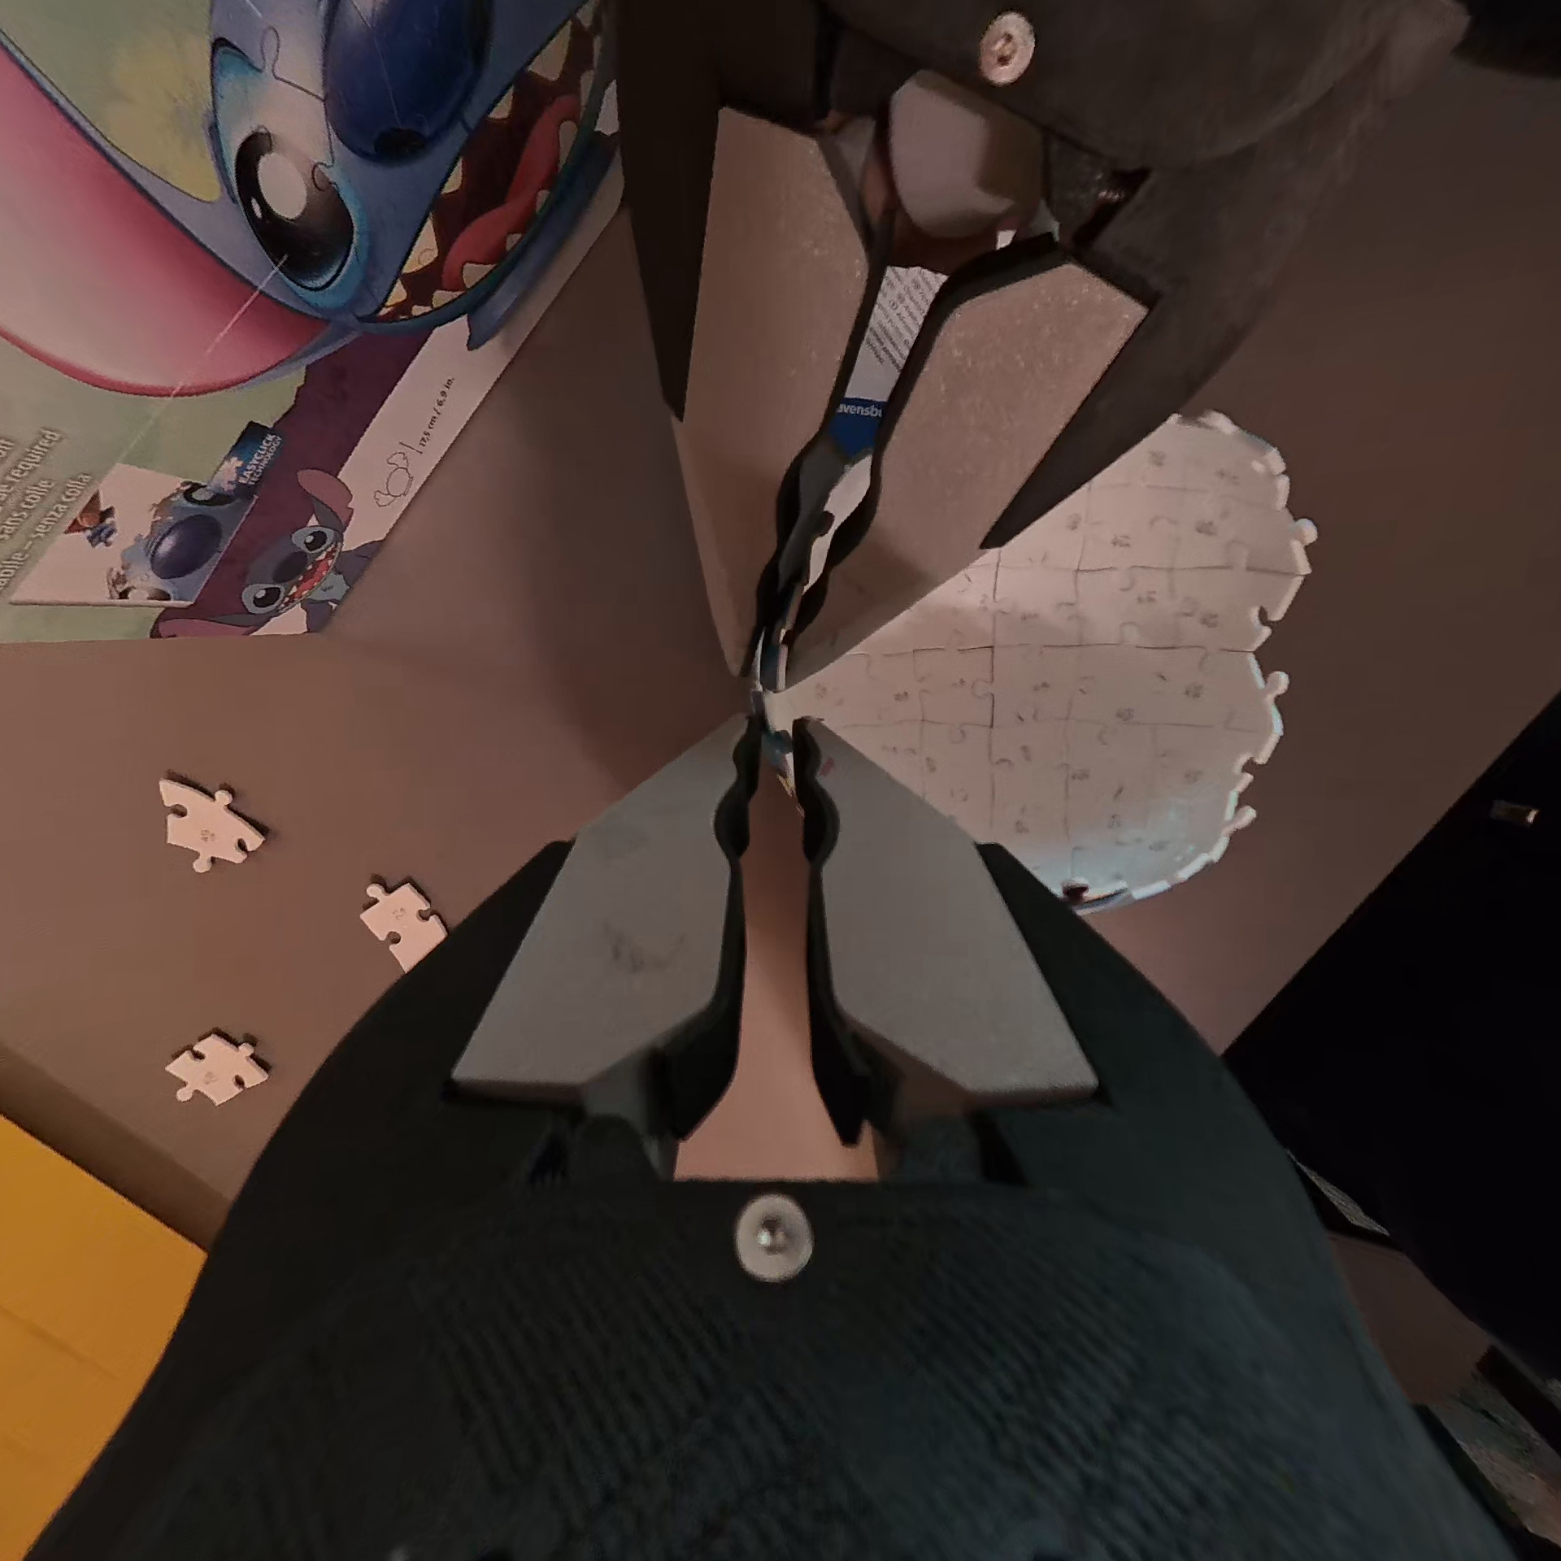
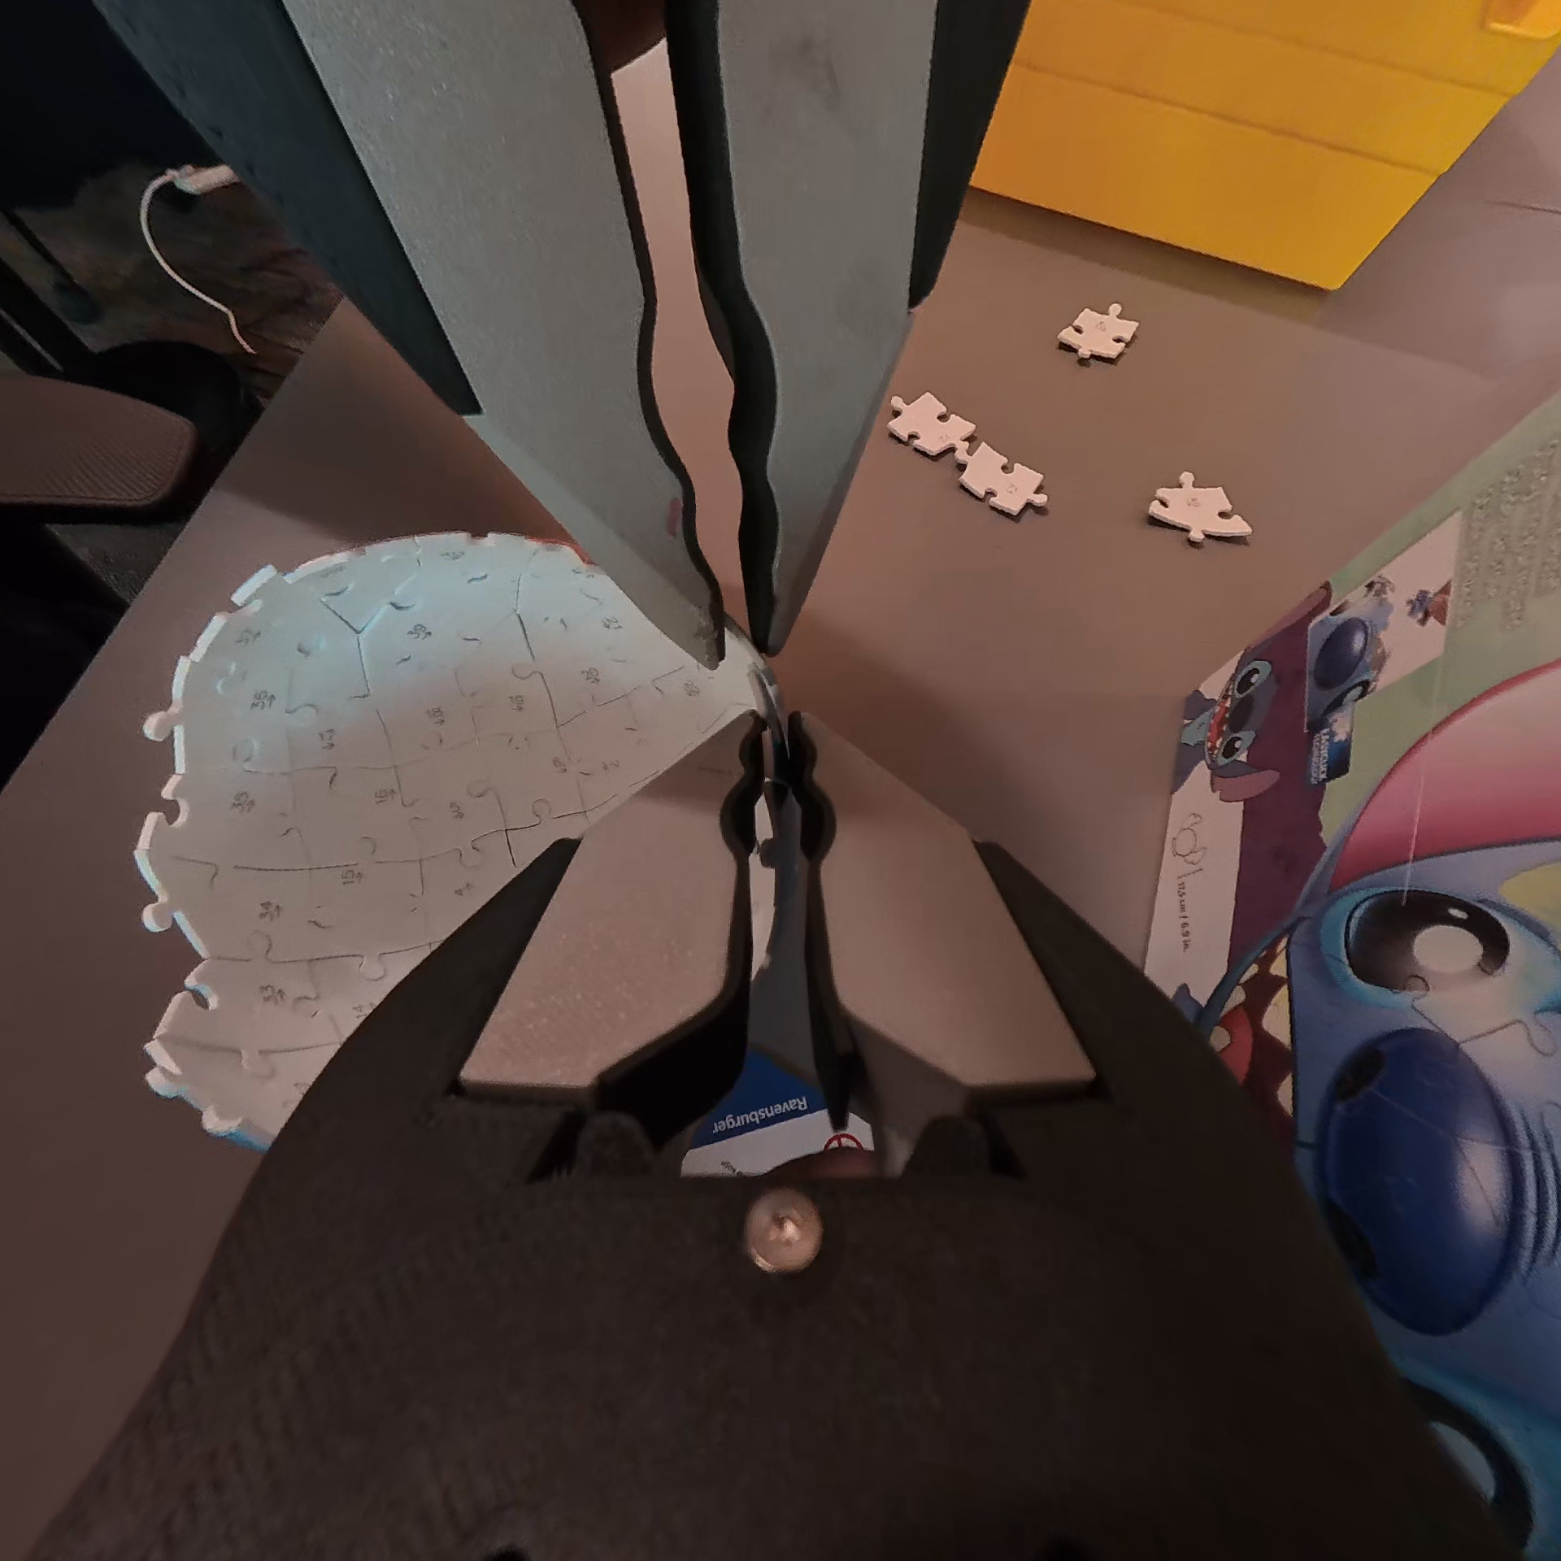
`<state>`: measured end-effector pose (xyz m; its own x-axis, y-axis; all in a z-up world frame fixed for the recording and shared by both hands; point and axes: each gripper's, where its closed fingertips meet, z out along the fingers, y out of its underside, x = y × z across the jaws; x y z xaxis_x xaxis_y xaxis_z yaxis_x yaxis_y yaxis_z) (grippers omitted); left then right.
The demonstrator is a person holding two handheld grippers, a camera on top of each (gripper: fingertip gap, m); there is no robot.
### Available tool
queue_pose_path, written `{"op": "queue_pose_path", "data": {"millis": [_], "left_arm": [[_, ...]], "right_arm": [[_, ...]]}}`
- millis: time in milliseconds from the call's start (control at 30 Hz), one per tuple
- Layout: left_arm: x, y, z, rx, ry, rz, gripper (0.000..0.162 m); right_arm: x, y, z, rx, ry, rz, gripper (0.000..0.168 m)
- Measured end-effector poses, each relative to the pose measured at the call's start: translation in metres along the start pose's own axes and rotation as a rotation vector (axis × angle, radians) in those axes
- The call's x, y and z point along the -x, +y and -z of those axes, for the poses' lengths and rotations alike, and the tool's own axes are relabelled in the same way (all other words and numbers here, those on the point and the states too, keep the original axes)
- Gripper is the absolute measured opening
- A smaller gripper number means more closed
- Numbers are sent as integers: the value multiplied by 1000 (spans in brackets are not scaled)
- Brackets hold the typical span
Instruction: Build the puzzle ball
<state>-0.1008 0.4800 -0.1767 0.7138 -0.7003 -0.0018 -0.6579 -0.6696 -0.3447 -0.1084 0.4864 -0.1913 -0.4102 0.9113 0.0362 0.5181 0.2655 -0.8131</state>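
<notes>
The half-built puzzle ball (image 1: 1098,676) is a curved white shell of joined pieces, inner side showing, also in the right wrist view (image 2: 380,802). My right gripper (image 2: 773,726) is shut on the shell's rim, which runs edge-on between its fingers. It enters the left wrist view from the top (image 1: 773,650). My left gripper (image 1: 773,735) faces it tip to tip, shut on a small coloured puzzle piece (image 1: 775,745) at the rim; it shows from above in the right wrist view (image 2: 743,646). The joint itself is hidden by the fingertips.
Three loose white pieces (image 1: 211,824) lie face down on the brown table (image 1: 507,760); several show in the right wrist view (image 2: 1005,486). The puzzle box (image 1: 253,253) (image 2: 1394,929) lies flat beside them. A yellow block (image 2: 1225,127) sits beyond. The table edge (image 2: 253,405) drops to a dark floor. Only a small space, under 4 cm, lies between the two pairs of fingers. From either gripper's tips it is about 35 centimetres to the yellow block (image 2: 1225,127).
</notes>
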Motion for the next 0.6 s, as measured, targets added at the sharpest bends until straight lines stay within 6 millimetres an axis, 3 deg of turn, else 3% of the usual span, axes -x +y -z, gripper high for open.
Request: {"op": "queue_pose_path", "data": {"millis": [500, 600], "left_arm": [[-4, -3, 2, -27, -51, -86, 3], [-3, -4, 3, -35, -71, -99, 3]], "right_arm": [[-1, -3, 2, 19, 33, 67, 9], [0, -3, 2, 16, 22, 85, 3]]}}
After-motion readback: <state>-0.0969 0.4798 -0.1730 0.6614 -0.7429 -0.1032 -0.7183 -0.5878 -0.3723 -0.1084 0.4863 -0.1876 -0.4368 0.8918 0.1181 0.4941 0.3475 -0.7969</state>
